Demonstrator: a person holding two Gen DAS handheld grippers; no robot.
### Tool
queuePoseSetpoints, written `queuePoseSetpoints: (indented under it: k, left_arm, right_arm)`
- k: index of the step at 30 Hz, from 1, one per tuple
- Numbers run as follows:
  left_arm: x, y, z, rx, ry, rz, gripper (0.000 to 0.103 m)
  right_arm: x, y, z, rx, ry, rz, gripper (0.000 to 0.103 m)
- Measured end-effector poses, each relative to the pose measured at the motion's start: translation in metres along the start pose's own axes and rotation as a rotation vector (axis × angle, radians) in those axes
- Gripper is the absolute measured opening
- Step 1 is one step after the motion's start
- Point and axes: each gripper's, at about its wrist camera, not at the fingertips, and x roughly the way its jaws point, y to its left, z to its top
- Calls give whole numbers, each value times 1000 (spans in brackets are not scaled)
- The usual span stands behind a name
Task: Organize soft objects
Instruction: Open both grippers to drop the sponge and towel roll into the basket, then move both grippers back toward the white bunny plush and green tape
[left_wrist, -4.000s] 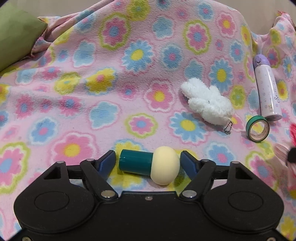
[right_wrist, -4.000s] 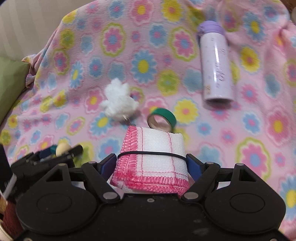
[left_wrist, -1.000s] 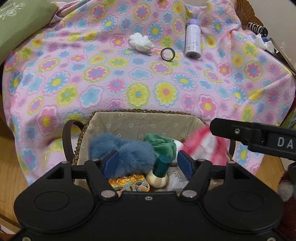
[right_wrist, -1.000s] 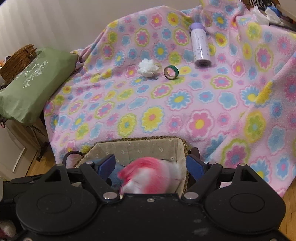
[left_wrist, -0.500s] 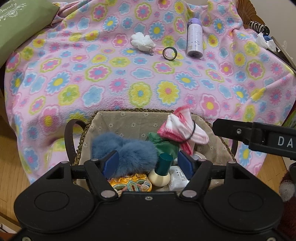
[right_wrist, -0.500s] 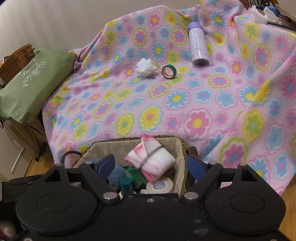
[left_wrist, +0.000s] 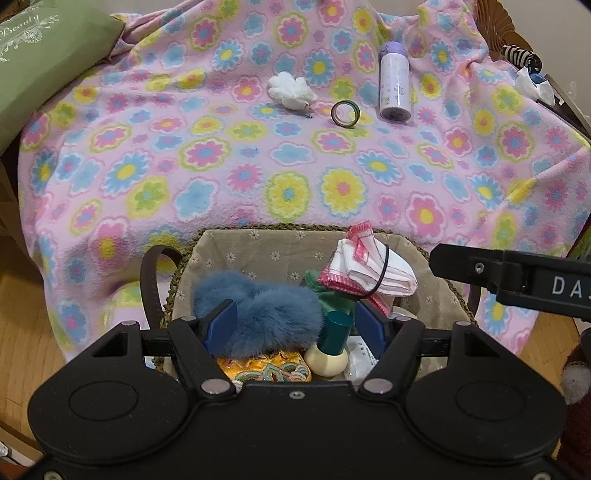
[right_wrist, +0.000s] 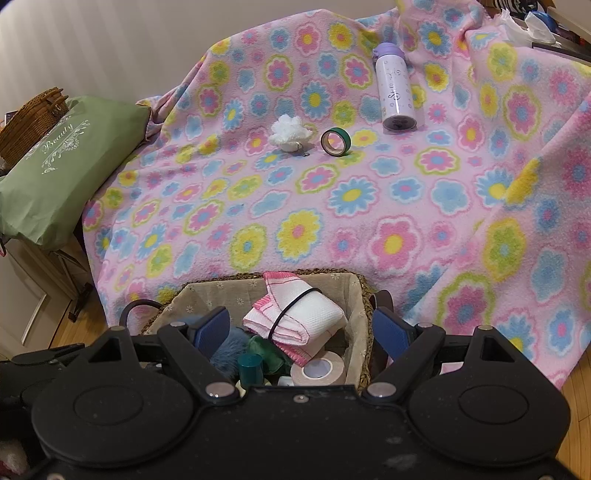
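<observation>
Fuzzy pink flowered fleece blanket (right_wrist: 369, 206); woven straw basket with a matt beige cloth lining (right_wrist: 354, 295); waffle-textured white cloth with pink stitched edges (right_wrist: 314, 314); fluffy blue fur pompom (left_wrist: 266, 314); glossy green tape roll (right_wrist: 335, 141).

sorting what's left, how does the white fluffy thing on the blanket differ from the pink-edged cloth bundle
The white fluffy toy lies out on the flowered blanket; the pink-edged cloth bundle already sits in the basket. The toy is shaggy, all white and lumpy; the bundle is flat-woven, folded, with pink stitched edges. The bundle has a black band around it; the toy has a small metal chain. Both look soft, and neither gripper holds them.
</observation>
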Motion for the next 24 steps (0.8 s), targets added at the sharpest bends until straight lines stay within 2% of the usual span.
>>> queuePoseSetpoints:
  k: [3,7,13,17,24]
  left_arm:
    - [-2,1,2,4,-11,5,66]
    - [-5,6,12,3,-42,15,72]
    - [-7,9,39,75,-119,75,75]
    - [5,18,63,93,-143,95,75]
    - [41,37,102,70,-172,152,75]
  right_arm:
    - [0,-1,1,-5,-1,-2,85]
    - [0,1,7,-49,-19,-23,85]
    - [1,3,30,-123,-79,-59,86]
    - [9,0,52,-158,-132,-105,88]
    - [47,-13,89,-144,-134,-126,88]
